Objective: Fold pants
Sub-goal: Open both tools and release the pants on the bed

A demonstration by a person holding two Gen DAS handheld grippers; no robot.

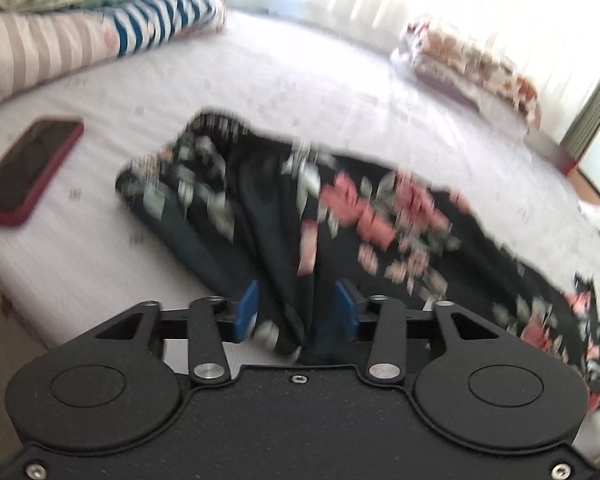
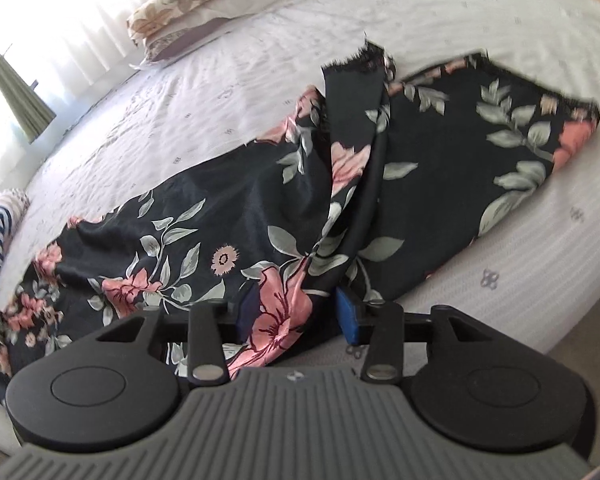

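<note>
— White bedsheet point(image 1: 260, 80) everywhere; where are the pants point(image 1: 380, 216)?
— Spread ahead of both tongs, gathered between them.
— Left gripper point(image 1: 296, 312)?
— Pinching bunched cloth.
— Right gripper point(image 2: 296, 312)?
— Likewise clamping fabric.

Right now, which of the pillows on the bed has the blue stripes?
The blue-and-white striped pillow, far left by the folded bedding; the pink-striped pillow adjoins it, the floral pillow lies near the curtains.
</note>
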